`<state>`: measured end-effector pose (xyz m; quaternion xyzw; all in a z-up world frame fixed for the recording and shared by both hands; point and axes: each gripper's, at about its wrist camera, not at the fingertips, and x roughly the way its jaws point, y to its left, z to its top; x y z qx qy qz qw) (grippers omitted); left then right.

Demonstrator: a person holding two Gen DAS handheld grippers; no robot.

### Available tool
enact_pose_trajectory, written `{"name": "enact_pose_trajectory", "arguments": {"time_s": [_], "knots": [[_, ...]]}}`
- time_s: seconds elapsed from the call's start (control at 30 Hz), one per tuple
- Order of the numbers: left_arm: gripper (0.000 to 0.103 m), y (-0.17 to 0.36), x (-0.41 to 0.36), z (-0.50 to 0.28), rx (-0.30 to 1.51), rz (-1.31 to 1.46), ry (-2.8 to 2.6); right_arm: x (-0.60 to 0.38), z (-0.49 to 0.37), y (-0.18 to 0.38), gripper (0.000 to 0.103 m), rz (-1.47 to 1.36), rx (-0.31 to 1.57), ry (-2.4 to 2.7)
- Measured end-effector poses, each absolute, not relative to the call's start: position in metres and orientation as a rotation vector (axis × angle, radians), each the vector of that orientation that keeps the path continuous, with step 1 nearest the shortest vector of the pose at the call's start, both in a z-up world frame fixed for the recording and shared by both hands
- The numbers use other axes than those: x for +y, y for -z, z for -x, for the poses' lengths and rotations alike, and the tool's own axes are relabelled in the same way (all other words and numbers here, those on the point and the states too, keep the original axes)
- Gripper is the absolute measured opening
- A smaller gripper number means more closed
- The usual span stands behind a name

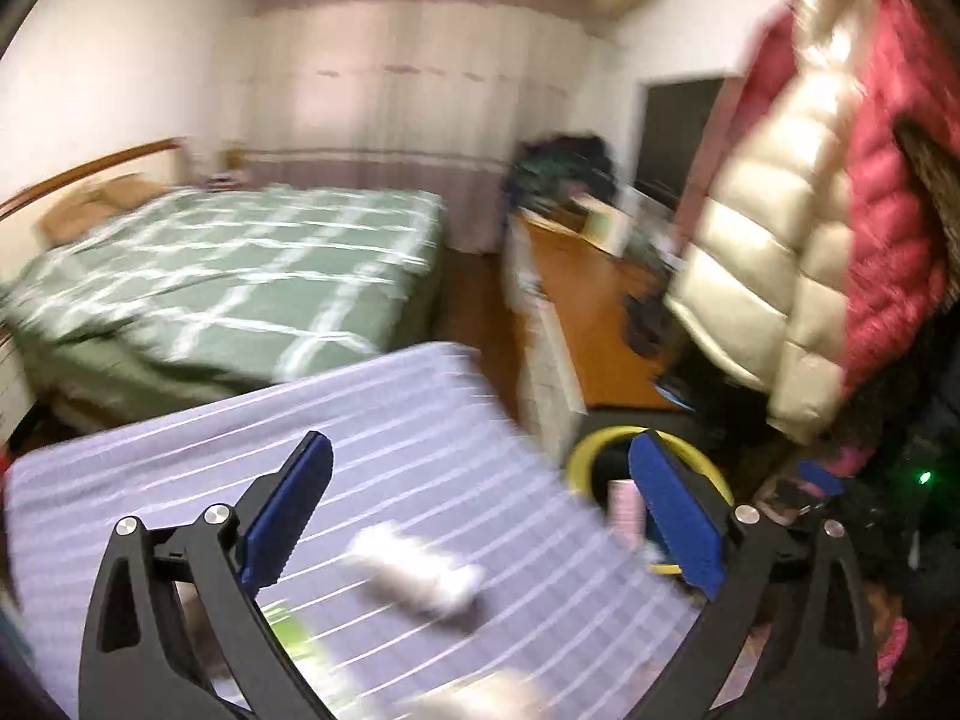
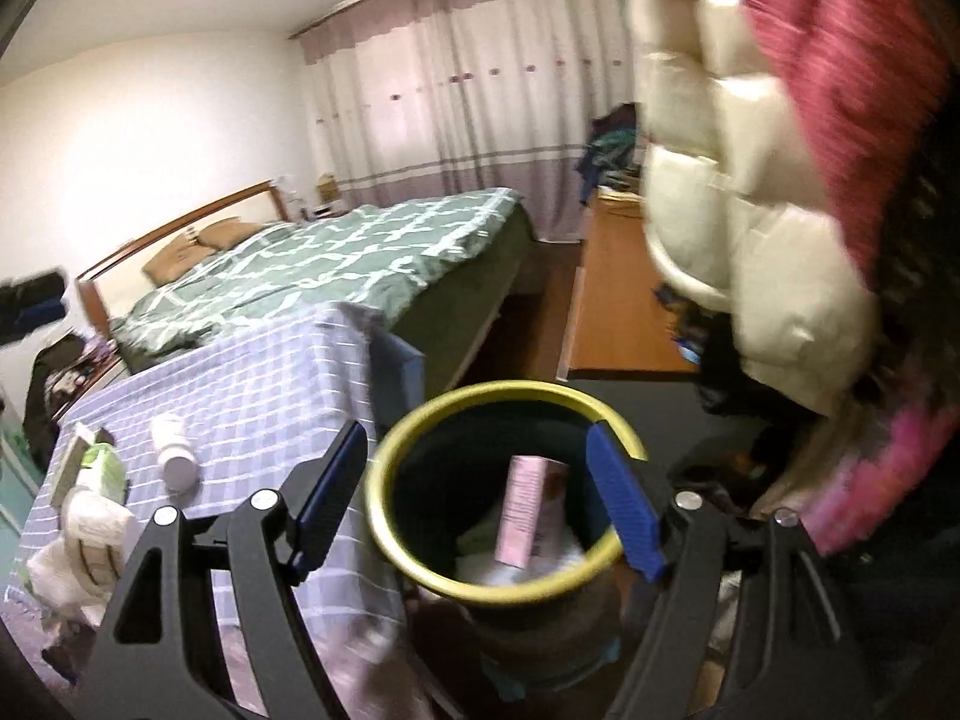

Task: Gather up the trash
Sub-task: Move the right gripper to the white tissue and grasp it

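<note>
A dark bin with a yellow rim [image 2: 384, 462] stands beside a table with a purple checked cloth [image 2: 252, 372]. A pink box [image 2: 528, 510] and white paper lie inside the bin. My right gripper [image 2: 480, 486] is open and empty, hovering over the bin's mouth. On the cloth lie a white bottle [image 2: 174, 450], a green packet [image 2: 102, 468] and crumpled white paper [image 2: 90, 522]. My left gripper [image 1: 480, 510] is open and empty above the cloth [image 1: 420, 420], with the blurred white bottle [image 1: 414, 576] between its fingers. The bin's rim [image 1: 579, 459] shows at its right finger.
A bed with a green checked cover [image 2: 336, 252] lies behind the table. A wooden desk [image 2: 618, 300] stands at the right. A cream and red puffer jacket [image 2: 750, 210] hangs close over the bin on the right. Curtains [image 2: 468, 90] cover the far wall.
</note>
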<state>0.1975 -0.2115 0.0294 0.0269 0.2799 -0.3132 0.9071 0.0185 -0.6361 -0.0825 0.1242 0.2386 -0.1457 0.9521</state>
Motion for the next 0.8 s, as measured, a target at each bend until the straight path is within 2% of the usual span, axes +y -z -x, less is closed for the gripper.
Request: {"name": "enact_pose_trajectory", "arguments": {"time_s": [0.23, 0.4, 0.53, 0.8], "knots": [[0.098, 0.006, -0.044, -0.188, 0.505, 0.067, 0.263, -0.568, -0.070, 0.071, 0.072, -0.191, 0.492, 0.138], [0.098, 0.048, 0.038, -0.176, 0.470, 0.166, 0.080, -0.520, -0.092, 0.069, 0.072, -0.140, 0.520, 0.064], [0.098, 0.074, 0.065, -0.178, 0.488, 0.157, -0.016, -0.488, -0.091, 0.063, 0.072, -0.114, 0.521, 0.009], [0.098, 0.065, 0.061, -0.157, 0.405, 0.084, -0.107, -0.409, -0.068, 0.065, 0.072, -0.006, 0.525, -0.211]]}}
